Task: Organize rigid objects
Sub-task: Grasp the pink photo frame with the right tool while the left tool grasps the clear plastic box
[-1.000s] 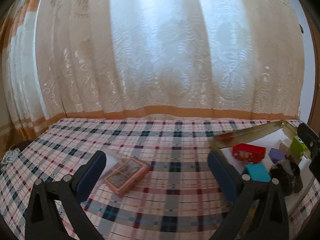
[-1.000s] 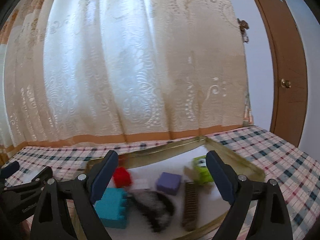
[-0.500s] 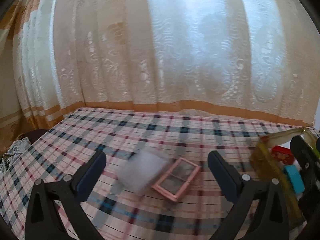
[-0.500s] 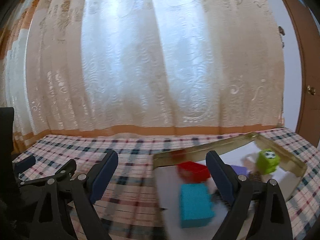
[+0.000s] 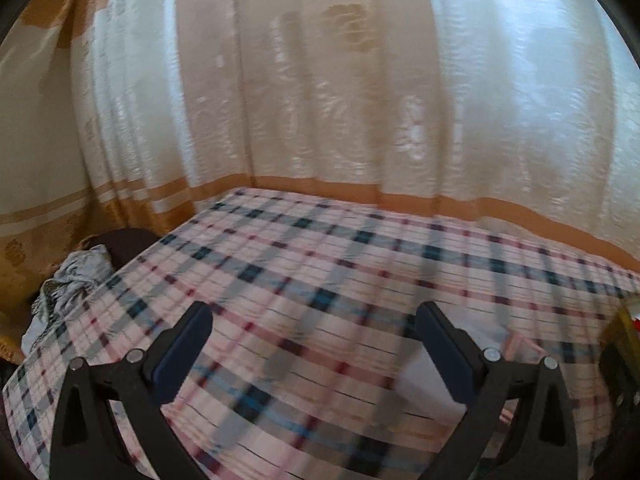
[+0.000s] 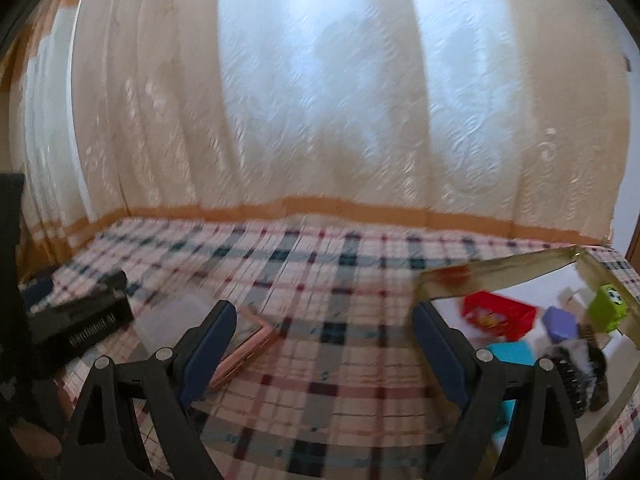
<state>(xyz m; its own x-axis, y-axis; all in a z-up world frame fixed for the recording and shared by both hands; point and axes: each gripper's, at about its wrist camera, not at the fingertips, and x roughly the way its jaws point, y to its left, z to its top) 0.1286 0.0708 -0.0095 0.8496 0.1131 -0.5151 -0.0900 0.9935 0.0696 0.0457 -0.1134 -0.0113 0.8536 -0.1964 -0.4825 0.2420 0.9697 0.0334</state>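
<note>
My left gripper (image 5: 316,344) is open over bare plaid cloth with nothing between its fingers. A pink flat case (image 5: 516,344) peeks out behind its right finger, blurred. My right gripper (image 6: 324,344) is also open and holds nothing. That pink case (image 6: 248,340) lies by the right gripper's left finger, beside a blurred clear box (image 6: 172,316). The gold-rimmed tray (image 6: 500,268) at the right holds a red box (image 6: 500,316), a purple block (image 6: 560,324), a green cube (image 6: 608,308), a teal block (image 6: 512,354) and a black brush (image 6: 576,372).
A plaid cloth (image 5: 320,272) covers the table, which ends at a lace curtain (image 5: 360,100) behind. A grey cloth (image 5: 68,280) lies off the table's left edge. The left gripper's black body (image 6: 76,320) shows at the far left of the right wrist view.
Both views have swung left across the table. The tray slid toward the right edge, and the pink case went from between the left fingers to behind the right one.
</note>
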